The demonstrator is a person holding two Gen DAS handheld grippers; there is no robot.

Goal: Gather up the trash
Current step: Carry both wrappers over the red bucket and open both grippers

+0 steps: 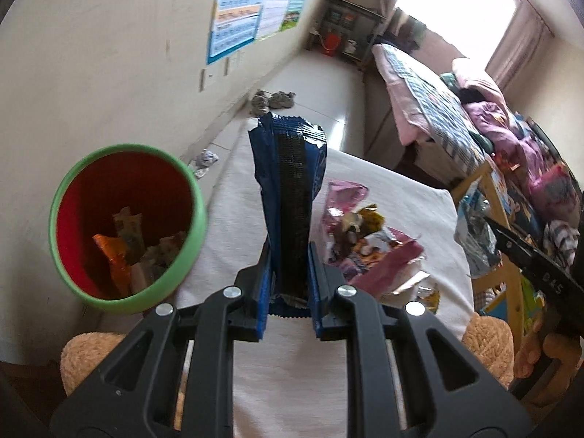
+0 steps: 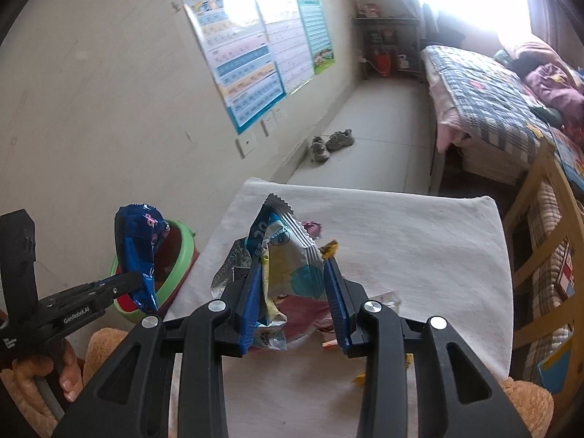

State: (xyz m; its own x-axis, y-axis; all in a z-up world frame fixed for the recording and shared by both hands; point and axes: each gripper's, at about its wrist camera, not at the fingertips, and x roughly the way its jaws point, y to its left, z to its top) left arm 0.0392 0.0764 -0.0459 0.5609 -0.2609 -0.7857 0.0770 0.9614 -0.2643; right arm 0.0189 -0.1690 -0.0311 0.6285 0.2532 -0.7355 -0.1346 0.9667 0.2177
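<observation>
My left gripper (image 1: pixel 288 255) is shut on a dark blue snack wrapper (image 1: pixel 292 182) that stands upright between its fingers, just right of the green-rimmed red bin (image 1: pixel 124 226). The bin holds several wrappers. In the right wrist view the same blue wrapper (image 2: pixel 137 252) hangs in front of the bin (image 2: pixel 182 255). My right gripper (image 2: pixel 295 277) is shut on a silver, blue and yellow wrapper (image 2: pixel 288 255) above the white cloth (image 2: pixel 401 241). A heap of pink and mixed wrappers (image 1: pixel 365 241) lies on the cloth right of my left gripper.
The white cloth covers a small table (image 1: pixel 284 383) by the wall. A bed (image 2: pixel 485 98) and a wooden chair (image 2: pixel 540 219) stand to the right. Shoes (image 2: pixel 328 144) lie on the floor ahead. A fuzzy tan cushion (image 1: pixel 87 357) shows at the near edge.
</observation>
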